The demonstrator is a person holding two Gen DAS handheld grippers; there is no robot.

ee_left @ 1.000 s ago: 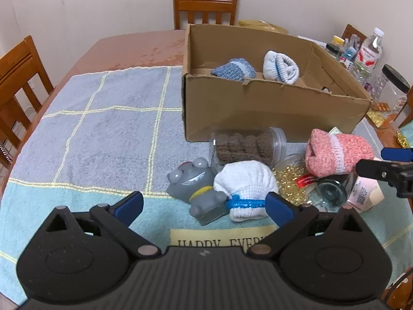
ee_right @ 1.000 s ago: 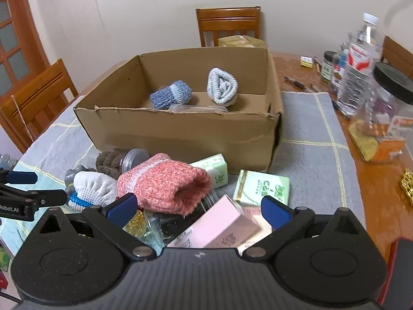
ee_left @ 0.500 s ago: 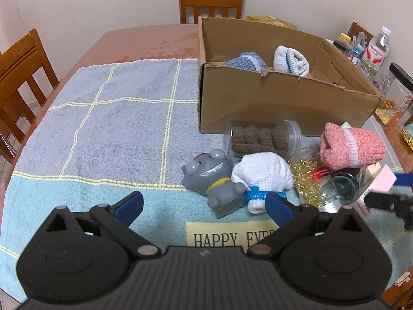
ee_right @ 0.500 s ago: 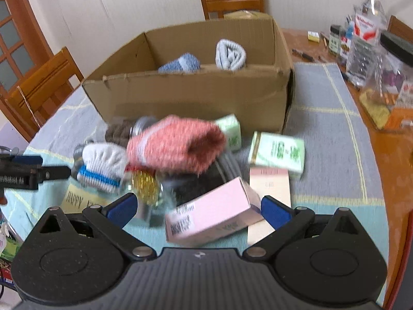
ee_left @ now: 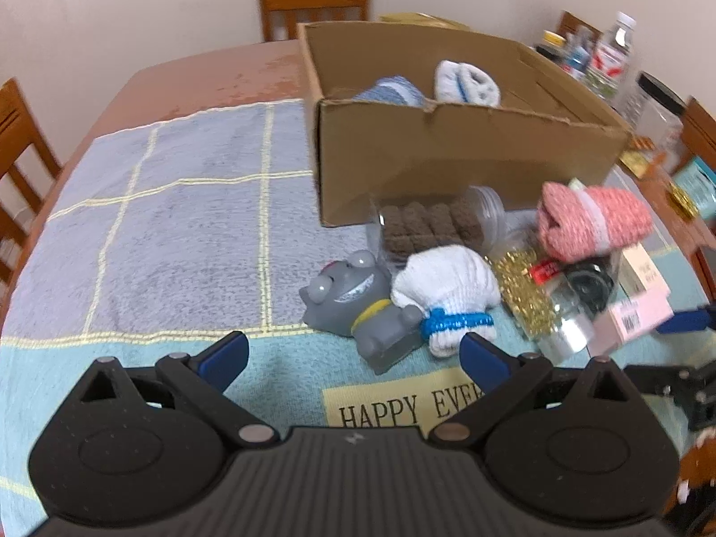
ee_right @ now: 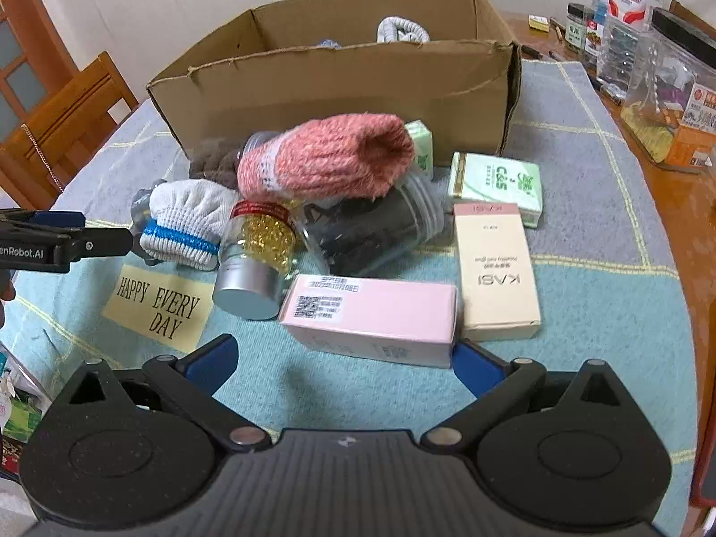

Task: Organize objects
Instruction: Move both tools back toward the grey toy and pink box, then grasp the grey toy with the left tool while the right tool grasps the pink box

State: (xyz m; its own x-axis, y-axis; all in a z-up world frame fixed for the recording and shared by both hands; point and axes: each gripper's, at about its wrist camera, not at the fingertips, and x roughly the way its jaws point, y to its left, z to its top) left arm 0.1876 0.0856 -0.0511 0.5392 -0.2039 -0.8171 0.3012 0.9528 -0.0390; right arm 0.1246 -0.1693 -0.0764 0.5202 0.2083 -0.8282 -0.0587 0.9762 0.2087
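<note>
I have both tongs released and empty: the left tongs [ee_left: 353, 353] sit just in front of the grey toy [ee_left: 353, 300] and white glove [ee_left: 447, 291], the right tongs [ee_right: 342, 355] just in front of the pink box [ee_right: 371, 313]. All items lie on the surface in front of the cardboard box [ee_right: 340, 89], which holds two rolled socks [ee_left: 467, 83].

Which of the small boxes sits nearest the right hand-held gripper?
The pink box with the QR label, lying just ahead of the right hand-held gripper; the cream KASI box and green boxes lie farther.
</note>
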